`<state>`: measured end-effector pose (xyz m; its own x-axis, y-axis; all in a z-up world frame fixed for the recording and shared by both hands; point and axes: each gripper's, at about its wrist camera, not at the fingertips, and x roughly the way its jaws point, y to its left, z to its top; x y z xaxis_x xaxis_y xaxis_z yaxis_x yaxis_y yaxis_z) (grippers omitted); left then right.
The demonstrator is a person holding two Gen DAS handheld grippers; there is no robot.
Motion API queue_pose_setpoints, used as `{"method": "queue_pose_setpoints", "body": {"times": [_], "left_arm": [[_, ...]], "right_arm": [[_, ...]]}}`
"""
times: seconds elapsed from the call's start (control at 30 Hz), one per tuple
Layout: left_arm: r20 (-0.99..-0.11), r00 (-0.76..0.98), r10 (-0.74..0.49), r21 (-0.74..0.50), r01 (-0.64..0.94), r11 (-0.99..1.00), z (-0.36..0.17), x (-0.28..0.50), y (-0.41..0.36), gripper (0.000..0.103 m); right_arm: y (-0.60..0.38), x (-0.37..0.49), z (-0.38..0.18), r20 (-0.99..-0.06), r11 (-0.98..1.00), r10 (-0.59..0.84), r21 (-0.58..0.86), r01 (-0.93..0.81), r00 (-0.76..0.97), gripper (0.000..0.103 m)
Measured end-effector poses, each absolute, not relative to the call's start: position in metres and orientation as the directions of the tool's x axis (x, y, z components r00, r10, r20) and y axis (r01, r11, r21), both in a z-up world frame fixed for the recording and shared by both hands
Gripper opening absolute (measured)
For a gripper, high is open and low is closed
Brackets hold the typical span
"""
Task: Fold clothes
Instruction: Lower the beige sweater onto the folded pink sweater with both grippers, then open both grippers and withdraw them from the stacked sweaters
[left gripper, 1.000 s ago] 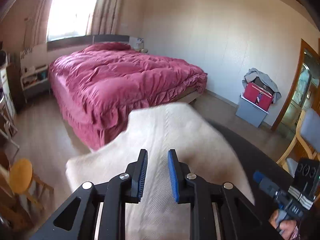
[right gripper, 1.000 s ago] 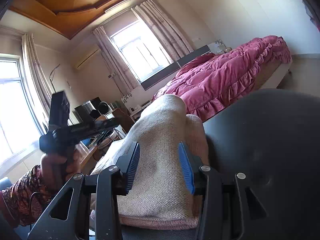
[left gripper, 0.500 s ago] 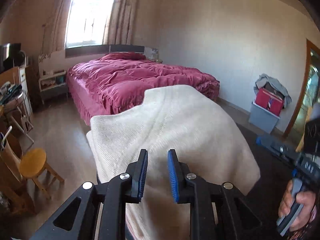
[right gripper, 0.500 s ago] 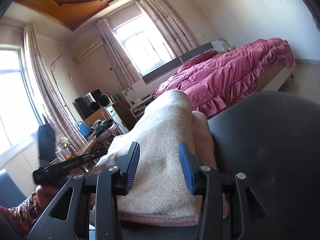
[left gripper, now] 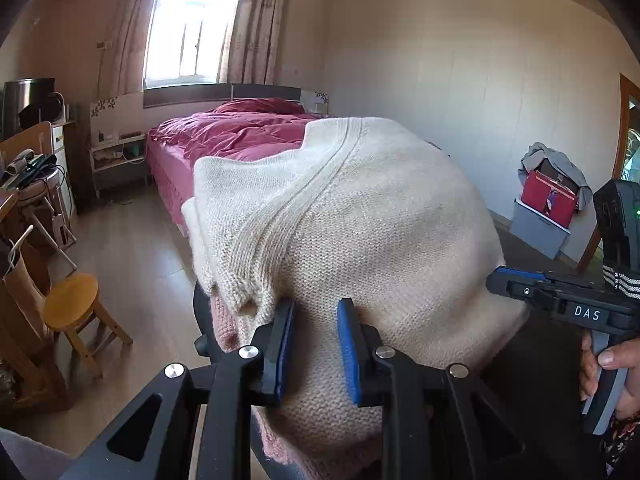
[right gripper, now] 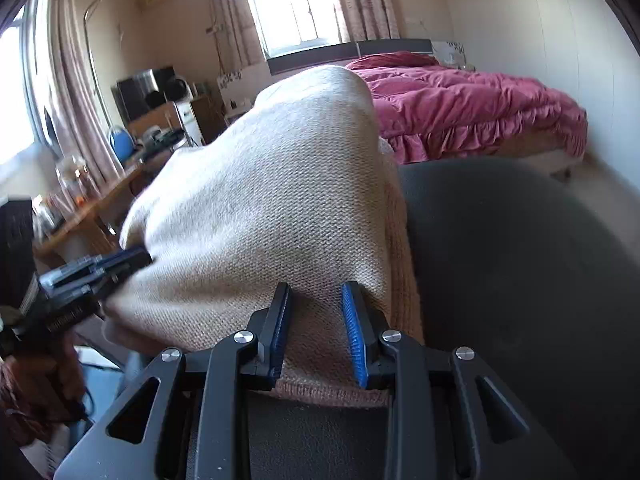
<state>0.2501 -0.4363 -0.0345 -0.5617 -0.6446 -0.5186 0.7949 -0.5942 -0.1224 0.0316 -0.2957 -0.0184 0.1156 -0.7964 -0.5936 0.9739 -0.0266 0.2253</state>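
1. Swinging round since a second ago, the left tongs (left gripper: 314,320) now face the sweater (left gripper: 360,216) square on, its ribbed collar band in full view where only a plain cream flap showed, and the window has slid toward the middle of the left view.
2. Left tongs: jaws a narrow gap apart, knit bunched between the blue pads, so they look to be gripping a fold of the near edge, though I can't tell how tightly.
3. Right tongs (right gripper: 316,320): also part open, cream cloth running between the jaws; whether they pinch or merely straddle it, I can't tell.
4. Sweater sits heaped on the dark round table (right gripper: 520,280), a pink layer (left gripper: 224,328) peeking out beneath.
5. Two grips on one near edge: my guess, to keep that edge level for carrying it over.
6. Bed (right gripper: 472,108) waits behind.
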Motion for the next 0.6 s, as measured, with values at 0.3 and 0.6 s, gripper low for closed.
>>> {"method": "queue_pose_setpoints", "body": {"times": [0.3,0.6], "left_arm": [[-0.448,-0.515,-0.731,-0.219,0.856,-0.469,-0.026,0.279,-0.365,0.024],[-0.538,-0.356,-0.764,-0.203,0.935,-0.293,-0.043,0.278,-0.318,0.024]], "right_arm": [[-0.277,0.05,0.018,-0.551,-0.097,-0.834,0.186,0.978,0.022,0.035],[-0.227,0.099,0.011,-0.524,-0.118,-0.851,0.124,0.985,-0.036,0.055]]}}
